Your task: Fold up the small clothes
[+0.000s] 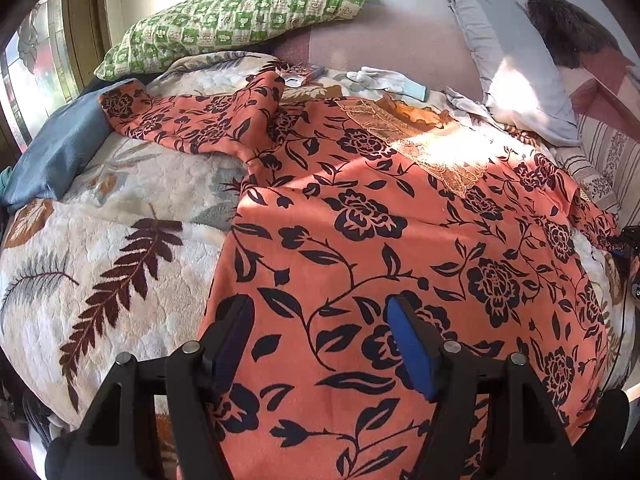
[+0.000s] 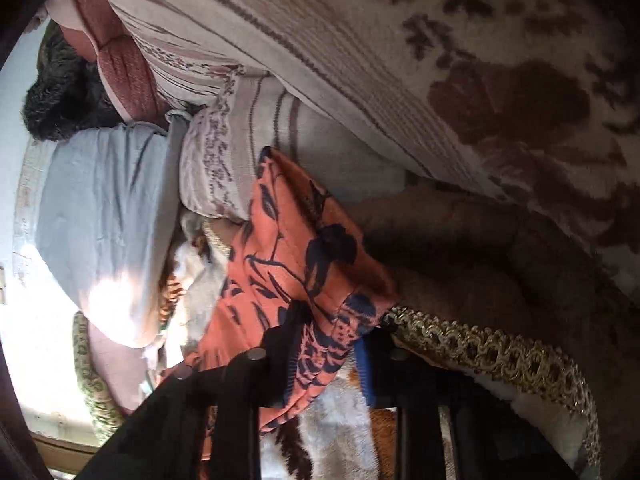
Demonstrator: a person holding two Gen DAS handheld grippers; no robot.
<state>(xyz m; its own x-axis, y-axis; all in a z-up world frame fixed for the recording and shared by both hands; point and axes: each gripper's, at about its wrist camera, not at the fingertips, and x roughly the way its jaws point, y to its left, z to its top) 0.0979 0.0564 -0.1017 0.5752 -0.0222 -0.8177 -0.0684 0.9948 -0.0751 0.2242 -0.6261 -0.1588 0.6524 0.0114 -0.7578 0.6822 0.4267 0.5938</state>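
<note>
An orange garment with a dark flower print (image 1: 360, 220) lies spread flat on the bed, its gold-embroidered neck toward the pillows. My left gripper (image 1: 320, 340) hovers open over the garment's near hem, and the cloth beneath its blue pads is not pinched. At the far right edge of the left wrist view, my right gripper (image 1: 626, 242) meets the tip of the right sleeve. In the right wrist view, the right gripper (image 2: 324, 344) is shut on that orange sleeve (image 2: 296, 248), whose fabric bunches up between the fingers.
A leaf-patterned fleece blanket (image 1: 120, 248) covers the bed. A green checked pillow (image 1: 240, 16), a blue cloth (image 1: 60, 152), a grey pillow (image 1: 516, 68) and a white glove (image 1: 384, 78) lie around the garment. A striped quilt (image 2: 320, 40) and gold braid trim (image 2: 480, 352) crowd the right gripper.
</note>
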